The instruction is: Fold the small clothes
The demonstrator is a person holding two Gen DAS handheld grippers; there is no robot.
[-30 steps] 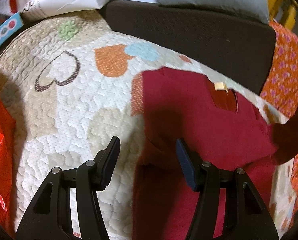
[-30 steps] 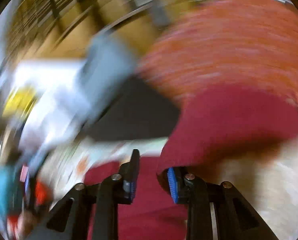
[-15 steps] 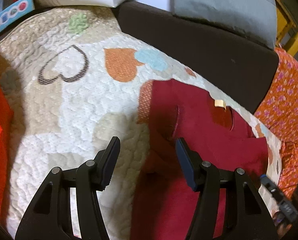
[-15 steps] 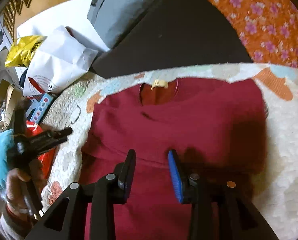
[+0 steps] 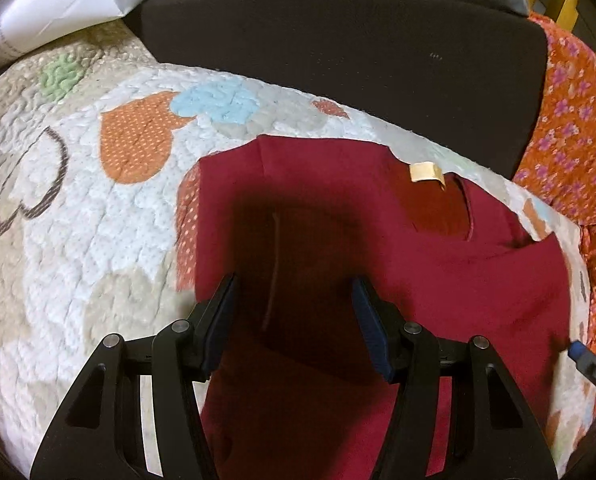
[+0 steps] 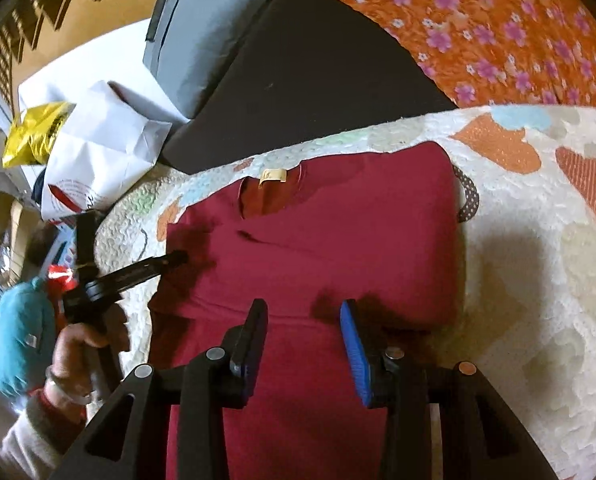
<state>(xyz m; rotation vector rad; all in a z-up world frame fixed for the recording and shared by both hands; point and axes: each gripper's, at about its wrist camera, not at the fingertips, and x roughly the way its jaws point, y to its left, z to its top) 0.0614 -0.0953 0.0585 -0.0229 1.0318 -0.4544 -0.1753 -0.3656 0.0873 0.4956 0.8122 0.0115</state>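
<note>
A dark red shirt [image 5: 438, 272] lies flat on a heart-patterned quilt [image 5: 78, 240], collar and tan neck label [image 5: 426, 171] at the far end. Both sleeves are folded in over the body. It also shows in the right wrist view [image 6: 338, 240]. My left gripper [image 5: 294, 308] is open and empty, low over the shirt's left folded side. My right gripper [image 6: 304, 336] is open and empty over the shirt's middle, near the edge of the fold. The left gripper's tip [image 6: 174, 258] shows over the shirt's left side in the right wrist view.
A black cushion [image 5: 338, 48] lies beyond the quilt, with a grey pillow [image 6: 202, 32] and a white paper bag [image 6: 98, 152] behind. An orange flowered cloth [image 6: 478, 28] lies at the right. The quilt [image 6: 538, 280] extends right of the shirt.
The right gripper brought the right sleeve over the body, let it go and now hovers open. The left gripper moved right and forward over the shirt's left side.
</note>
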